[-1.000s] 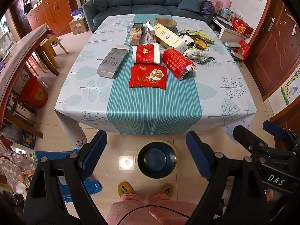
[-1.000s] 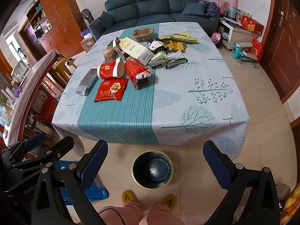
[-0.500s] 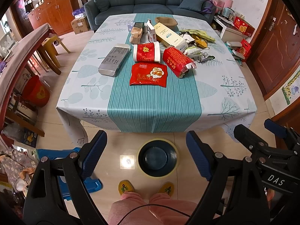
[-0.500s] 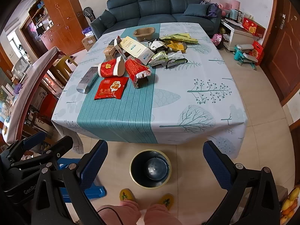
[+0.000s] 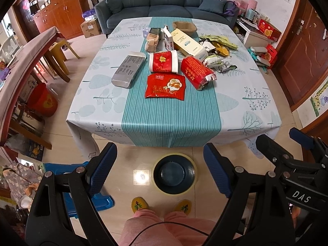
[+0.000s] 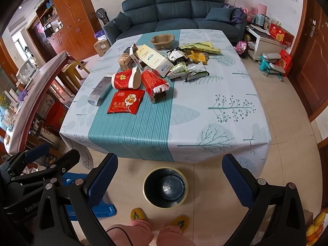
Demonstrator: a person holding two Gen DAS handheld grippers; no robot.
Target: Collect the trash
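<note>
Both grippers are held above the floor at the near edge of the table (image 5: 235,110), facing it. The left gripper (image 5: 160,170) has its jaws spread wide and holds nothing; the right gripper (image 6: 170,180) is likewise spread wide and empty.

A dark bin (image 5: 174,173) with a pale rim stands on the tiled floor just in front of the table edge, between the fingers in both views, with the person's yellow slippers (image 5: 139,204) just nearer the cameras.

The trash lies on the far half of the table, mostly along the teal stripe (image 5: 170,119). Nearest is a flat red packet (image 5: 165,86). Just behind it lie a red-and-white cup (image 5: 163,62) on its side and, to the right, a red bag (image 5: 196,72) with a torn end. A silver pack (image 5: 128,70) lies to the left on the pale cloth. Further back are a cream box (image 5: 188,44), a brown tray (image 5: 184,26) and a heap of yellow and green wrappers (image 5: 219,46).

A blue sofa (image 5: 166,2) stands beyond the table.
</note>
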